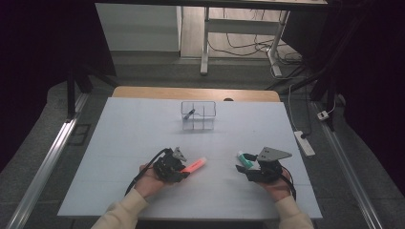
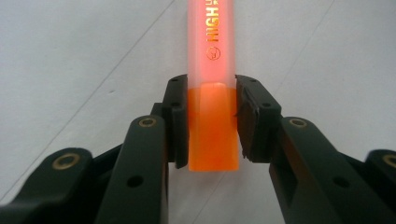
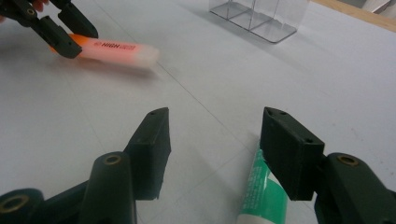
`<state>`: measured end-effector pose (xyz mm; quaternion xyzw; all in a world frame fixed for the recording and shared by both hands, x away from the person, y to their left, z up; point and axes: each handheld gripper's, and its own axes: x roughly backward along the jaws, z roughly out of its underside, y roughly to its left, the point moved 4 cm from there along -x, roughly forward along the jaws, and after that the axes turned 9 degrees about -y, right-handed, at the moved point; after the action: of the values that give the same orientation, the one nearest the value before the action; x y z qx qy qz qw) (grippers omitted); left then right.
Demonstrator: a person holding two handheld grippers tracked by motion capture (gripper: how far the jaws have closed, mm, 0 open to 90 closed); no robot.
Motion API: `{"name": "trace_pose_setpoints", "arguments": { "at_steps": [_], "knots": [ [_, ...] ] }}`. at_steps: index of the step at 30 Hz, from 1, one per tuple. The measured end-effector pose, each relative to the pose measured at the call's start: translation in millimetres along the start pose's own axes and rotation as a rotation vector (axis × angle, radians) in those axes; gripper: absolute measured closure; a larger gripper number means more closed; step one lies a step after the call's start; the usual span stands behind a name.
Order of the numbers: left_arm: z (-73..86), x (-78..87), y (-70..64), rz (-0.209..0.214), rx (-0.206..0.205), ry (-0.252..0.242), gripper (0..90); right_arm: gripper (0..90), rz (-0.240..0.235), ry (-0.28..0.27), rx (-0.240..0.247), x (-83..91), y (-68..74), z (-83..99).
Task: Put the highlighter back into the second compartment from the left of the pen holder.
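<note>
Left claw [image 2: 212, 116] is clenched on the orange marker [image 2: 212, 93], which points to 12 o'clock. Right claw [image 3: 215, 140] is spread wide, its 3 o'clock jaw over a green tube [image 3: 259, 196].

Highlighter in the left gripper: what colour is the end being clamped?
Solid orange, below a paler pink-orange barrel; the highlighter shows best in the left gripper view.

High view: dim, dark surroundings from 9 to 3 o'clock. Right gripper view: highlighter [image 3: 114, 50] blurred at 11 o'clock; jaws soft-focused.
</note>
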<state>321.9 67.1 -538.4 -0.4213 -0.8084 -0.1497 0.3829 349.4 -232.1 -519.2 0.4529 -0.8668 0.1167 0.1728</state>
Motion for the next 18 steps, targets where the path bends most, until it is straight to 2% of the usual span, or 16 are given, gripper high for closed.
{"name": "trace_pose_setpoints", "arguments": {
  "at_steps": [18],
  "knots": [
    [3.1,24.2,13.2,0.009,0.002,-0.041,66.3,42.1,-0.018,0.002,0.001,-2.9,3.0,0.0]
  ]
}}
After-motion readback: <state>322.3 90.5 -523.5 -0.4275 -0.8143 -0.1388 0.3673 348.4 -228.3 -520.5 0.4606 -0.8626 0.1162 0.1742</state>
